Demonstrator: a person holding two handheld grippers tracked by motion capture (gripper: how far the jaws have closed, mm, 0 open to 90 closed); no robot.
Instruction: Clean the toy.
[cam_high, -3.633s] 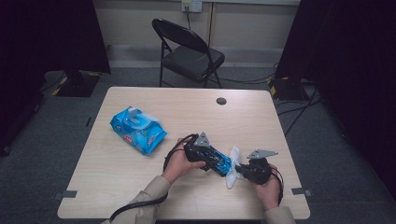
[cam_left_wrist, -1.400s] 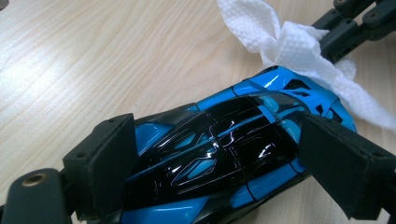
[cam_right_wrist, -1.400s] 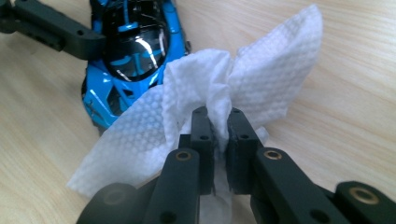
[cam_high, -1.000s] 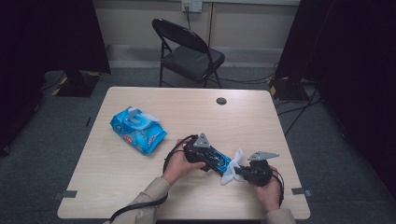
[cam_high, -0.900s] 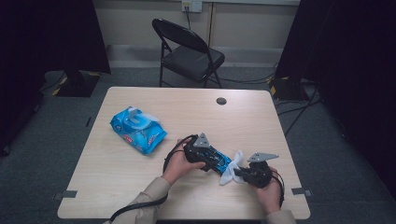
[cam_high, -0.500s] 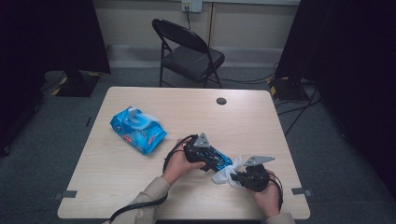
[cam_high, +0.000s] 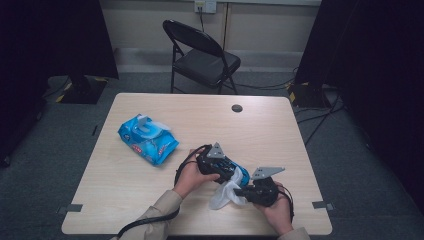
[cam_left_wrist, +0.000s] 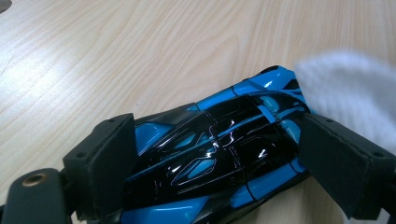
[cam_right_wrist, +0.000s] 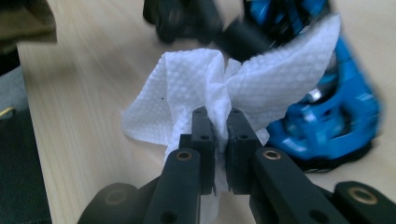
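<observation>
A glossy blue and black toy car (cam_left_wrist: 219, 154) lies on the wooden table (cam_high: 280, 125), gripped across its body by my left gripper (cam_left_wrist: 219, 161). In the high view that left gripper (cam_high: 224, 169) sits near the table's front middle with the car's blue end (cam_high: 243, 176) poking out. My right gripper (cam_right_wrist: 219, 122) is shut on a bunched white wipe (cam_right_wrist: 243, 88), which drapes against the car's blue side (cam_right_wrist: 327, 126). From above, the wipe (cam_high: 225, 194) hangs between the two grippers, with the right gripper (cam_high: 245, 192) just right of it.
A blue pack of wet wipes (cam_high: 148, 139) with a white flip lid lies on the table's left half. A small dark disc (cam_high: 237, 108) sits near the far edge. A black folding chair (cam_high: 202, 55) stands beyond the table.
My right gripper has carried the wipe leftward and toward the front edge, along the car's side. The left gripper and car have stayed put.
</observation>
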